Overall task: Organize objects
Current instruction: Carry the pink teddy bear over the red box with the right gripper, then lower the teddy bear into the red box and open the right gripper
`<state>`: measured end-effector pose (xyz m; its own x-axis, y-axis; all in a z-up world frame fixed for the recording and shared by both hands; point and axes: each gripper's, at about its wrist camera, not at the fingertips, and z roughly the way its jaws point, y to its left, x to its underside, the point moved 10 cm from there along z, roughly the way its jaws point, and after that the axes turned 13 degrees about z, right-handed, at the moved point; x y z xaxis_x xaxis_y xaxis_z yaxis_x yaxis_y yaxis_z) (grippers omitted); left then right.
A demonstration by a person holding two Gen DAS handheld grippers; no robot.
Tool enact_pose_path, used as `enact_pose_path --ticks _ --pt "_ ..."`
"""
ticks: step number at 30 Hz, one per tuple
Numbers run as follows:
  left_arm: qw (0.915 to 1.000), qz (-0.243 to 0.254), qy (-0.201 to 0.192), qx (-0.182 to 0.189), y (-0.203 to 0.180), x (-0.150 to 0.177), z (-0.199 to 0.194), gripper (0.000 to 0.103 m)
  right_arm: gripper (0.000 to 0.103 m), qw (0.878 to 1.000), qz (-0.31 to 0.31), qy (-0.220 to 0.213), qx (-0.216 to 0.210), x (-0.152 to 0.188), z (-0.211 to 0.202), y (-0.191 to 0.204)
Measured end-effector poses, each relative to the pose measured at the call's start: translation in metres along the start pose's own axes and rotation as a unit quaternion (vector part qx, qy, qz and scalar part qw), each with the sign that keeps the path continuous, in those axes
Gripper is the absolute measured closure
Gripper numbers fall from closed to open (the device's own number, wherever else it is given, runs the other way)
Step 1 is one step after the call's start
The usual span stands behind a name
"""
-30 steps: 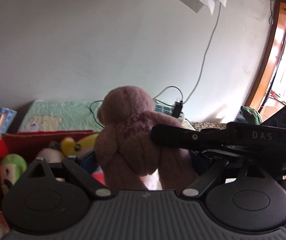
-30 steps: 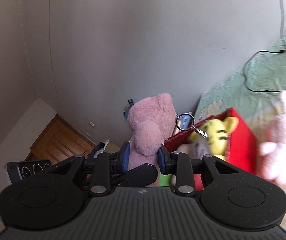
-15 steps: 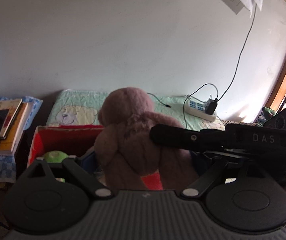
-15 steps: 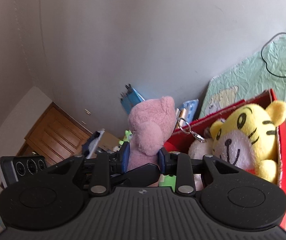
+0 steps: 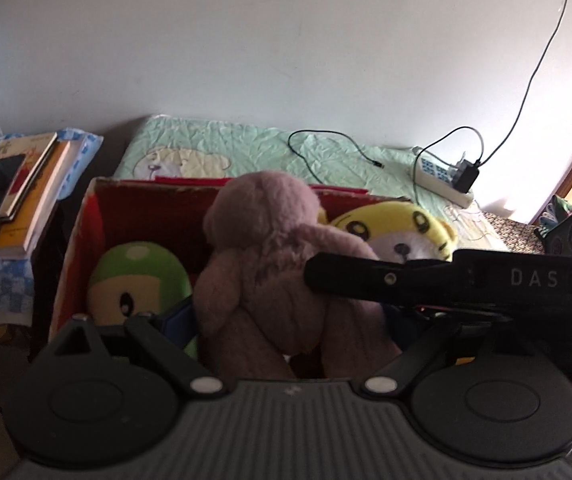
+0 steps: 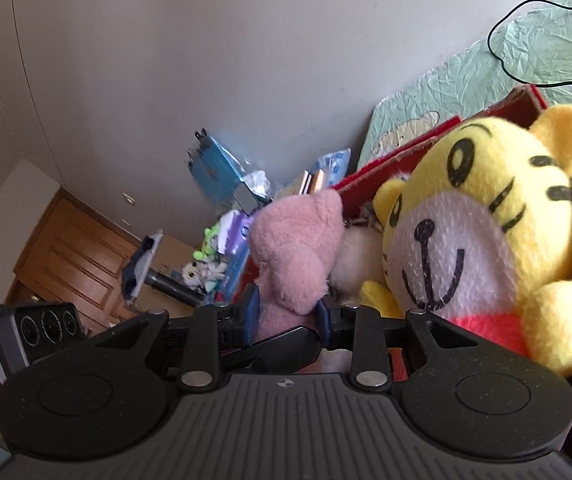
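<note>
A pink plush bear hangs upright over the open red box. My right gripper is shut on the bear, its blue pads pressing both sides. My left gripper surrounds the bear's legs; its jaws are opening, and the left pad stands just off the plush. Its right finger is hidden behind the black body of the right gripper. Inside the box lie a yellow tiger plush, also seen as a tiger behind the bear, and a green mushroom plush.
The box rests on a bed with a green sheet against a white wall. A power strip and black cable lie on the sheet. Stacked books sit left of the box. Clutter and a wooden door lie beyond.
Both grippers have tipped down and carried the bear toward the box, which now fills more of each view. The tiger and green plush have come into full sight.
</note>
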<state>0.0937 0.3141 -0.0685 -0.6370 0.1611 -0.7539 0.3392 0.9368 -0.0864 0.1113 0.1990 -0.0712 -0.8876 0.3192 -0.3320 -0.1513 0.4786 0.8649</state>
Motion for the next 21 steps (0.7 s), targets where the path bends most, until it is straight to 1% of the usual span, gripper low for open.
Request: enact_pose_path --ticks 1,3,8,13,17,19,21 --pt "0.9999 0.003 0.006 -0.009 0.003 0.002 0.003 0.008 0.07 1.0 -0.002 0.004 0.007 0.002 0.004 -0.001" --pt "0.9998 0.005 0.01 -0.018 0.007 0.004 0.007 0.007 0.068 1.0 -0.006 0.005 0.007 0.003 0.008 0.0" --pt "0.9996 0.012 0.012 -0.022 0.007 0.005 0.006 0.007 0.067 1.0 0.0 0.015 0.005 0.003 0.015 -0.004" --pt "0.9989 0.028 0.018 -0.032 0.002 0.006 0.007 0.001 0.066 1.0 0.007 0.021 0.008 0.005 0.013 -0.007" --pt "0.9975 0.046 0.028 -0.046 0.0 0.009 0.006 0.002 0.068 1.0 0.024 0.02 -0.003 0.004 0.003 -0.007" --pt "0.9965 0.056 0.031 -0.054 -0.002 0.012 0.005 0.002 0.069 1.0 0.025 0.016 0.0 0.004 -0.001 -0.008" --pt "0.9956 0.062 0.034 -0.061 -0.003 0.013 0.004 0.002 0.073 1.0 0.025 0.016 0.009 0.006 0.001 -0.009"
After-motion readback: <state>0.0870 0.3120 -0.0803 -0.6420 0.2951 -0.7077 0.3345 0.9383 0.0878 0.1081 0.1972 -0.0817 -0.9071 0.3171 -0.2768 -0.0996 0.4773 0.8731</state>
